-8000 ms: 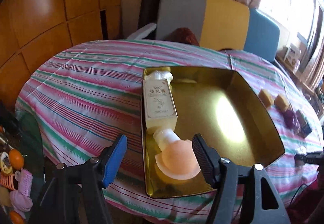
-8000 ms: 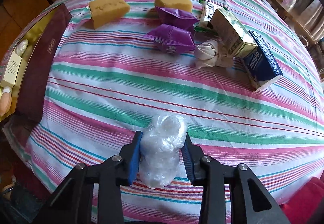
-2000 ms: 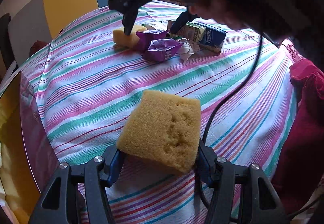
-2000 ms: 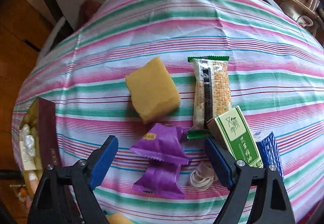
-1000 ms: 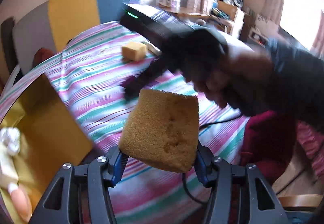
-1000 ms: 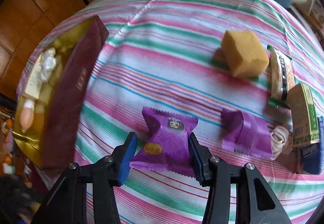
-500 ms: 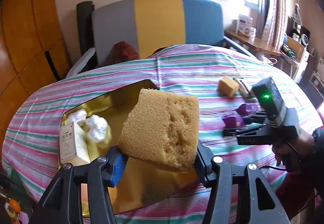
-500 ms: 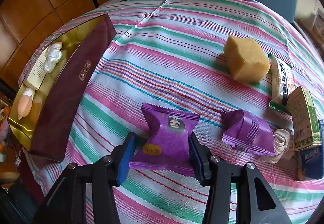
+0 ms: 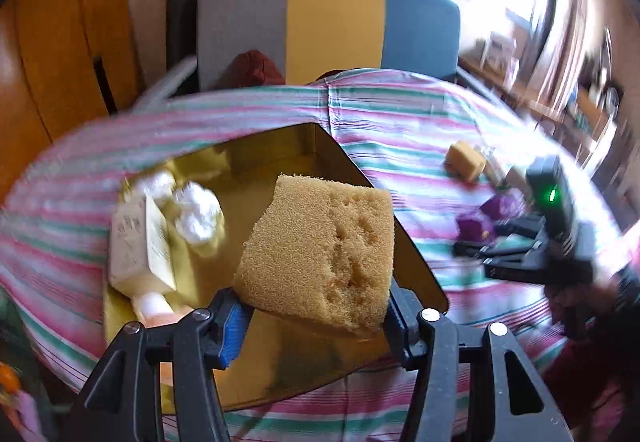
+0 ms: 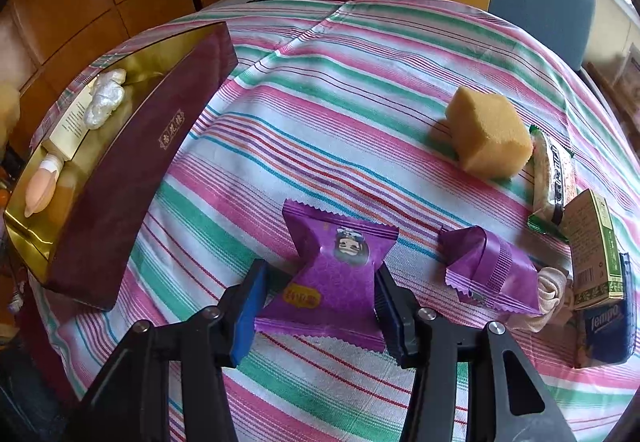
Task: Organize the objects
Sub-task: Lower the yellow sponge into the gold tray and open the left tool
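Left wrist: my left gripper (image 9: 314,316) clamps the yellow sponge (image 9: 320,254) above the gold tray (image 9: 280,150); right wrist: my right gripper (image 10: 316,304) pinches a purple snack packet (image 10: 334,270) lying on the striped tablecloth (image 10: 360,82), well right of the tray.

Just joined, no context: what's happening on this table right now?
A person is sorting loose items into a gold-lined box. The left tongs grip a yellow sponge, held in the air over the box, which already holds a cream carton and white wads. The right tongs are closed on a purple snack packet over the striped cloth. A second sponge and other packets wait on the cloth.
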A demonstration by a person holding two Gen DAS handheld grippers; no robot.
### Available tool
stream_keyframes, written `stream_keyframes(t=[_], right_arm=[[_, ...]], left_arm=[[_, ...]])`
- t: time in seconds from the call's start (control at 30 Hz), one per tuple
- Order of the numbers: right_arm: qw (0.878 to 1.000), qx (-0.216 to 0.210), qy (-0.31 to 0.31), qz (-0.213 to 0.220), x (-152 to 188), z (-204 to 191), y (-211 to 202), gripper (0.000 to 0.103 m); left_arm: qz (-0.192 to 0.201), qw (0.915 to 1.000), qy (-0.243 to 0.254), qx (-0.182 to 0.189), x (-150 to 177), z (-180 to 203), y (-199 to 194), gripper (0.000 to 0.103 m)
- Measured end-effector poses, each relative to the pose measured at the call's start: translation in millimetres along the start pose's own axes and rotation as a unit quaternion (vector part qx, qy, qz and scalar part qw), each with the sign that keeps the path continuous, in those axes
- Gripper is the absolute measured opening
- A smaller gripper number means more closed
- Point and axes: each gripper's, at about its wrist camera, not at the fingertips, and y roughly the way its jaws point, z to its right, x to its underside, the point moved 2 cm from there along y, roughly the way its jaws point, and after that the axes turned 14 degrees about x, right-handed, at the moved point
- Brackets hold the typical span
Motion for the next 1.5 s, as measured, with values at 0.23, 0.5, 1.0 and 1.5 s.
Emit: stream_keyframes(t=[0.23, 0.5, 1.0, 1.5], right_arm=[[1.0, 0.004, -0.003, 0.002, -1.0, -1.9, 1.1, 0.052], [1.0, 0.009, -0.002, 0.002, -1.3, -2.9, 1.0, 0.052], [1.0, 0.005, 0.002, 0.0, -1.7, -1.7, 0.4, 0.052], [0.999, 0.029, 0.023, 0.0, -1.9, -4.2, -1.3, 0.051]], left_arm=[[0.016, 0.9826, -0.18, 0.043, -25.9, -94.7, -8.5, 0.057], [-0.006, 0.9844, -0.174, 0.024, -77.6, -113.1, 40.8, 0.057], [-0.1, 0.974, -0.201, -0.029, -95.8, -154.0, 129.8, 0.071], [0.049, 0.9913, -0.074, -0.097, -53.1, -102.6, -13.7, 0.082]])
